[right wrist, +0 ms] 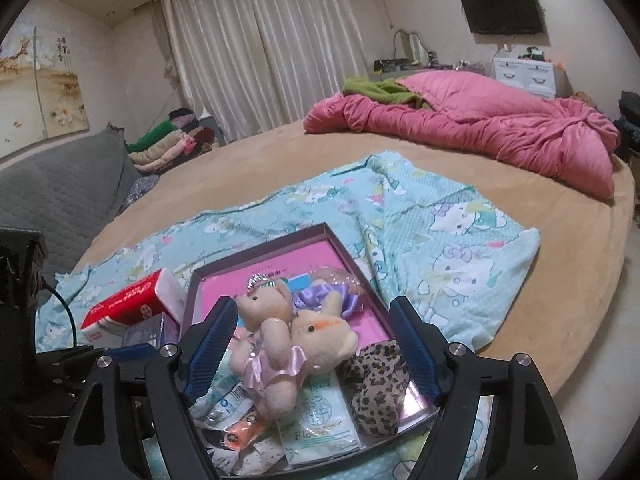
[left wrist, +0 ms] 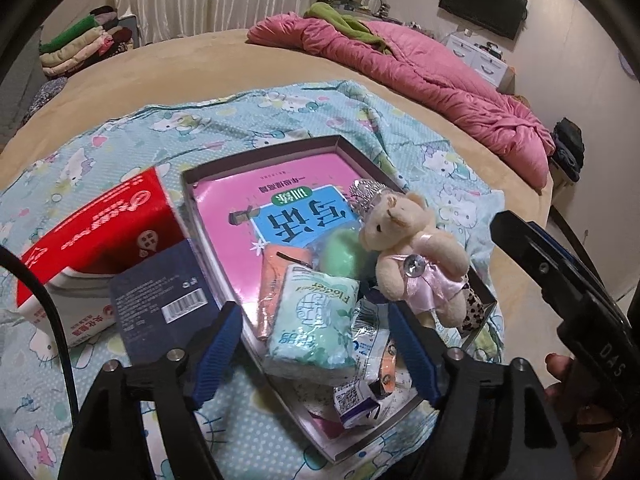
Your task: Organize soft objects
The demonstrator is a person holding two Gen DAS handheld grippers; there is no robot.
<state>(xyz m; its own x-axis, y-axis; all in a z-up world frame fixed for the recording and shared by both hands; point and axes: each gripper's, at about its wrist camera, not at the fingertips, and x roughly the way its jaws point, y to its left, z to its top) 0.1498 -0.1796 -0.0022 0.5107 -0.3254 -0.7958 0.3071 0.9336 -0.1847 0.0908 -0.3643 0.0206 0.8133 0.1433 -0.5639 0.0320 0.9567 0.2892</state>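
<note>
Left gripper (left wrist: 316, 344) jaws spread wide, blue ribbed pads clear of everything — a pale green soft tissue pack (left wrist: 310, 320) lies between them, untouched, at the near end of the shallow grey cardboard box lid (left wrist: 264, 151). Right gripper (right wrist: 312, 344) also wide, holding nothing; a cream plush bear in a pink satin dress (right wrist: 266, 344) lies between its pads, leaning on a second cream plush animal (right wrist: 324, 330), pads apart from both. Box lid sits on the light blue cartoon-print cloth (right wrist: 440, 216) near the front edge of the round tan bed (right wrist: 560, 280). In the lid: pink book (left wrist: 240, 216), leopard-print soft item (right wrist: 376, 384) at its right near corner, crumpled plastic wrappers (left wrist: 360, 384). Red-and-white tissue box (left wrist: 92, 240) and dark blue carton (left wrist: 160, 296) just left of the lid.
</note>
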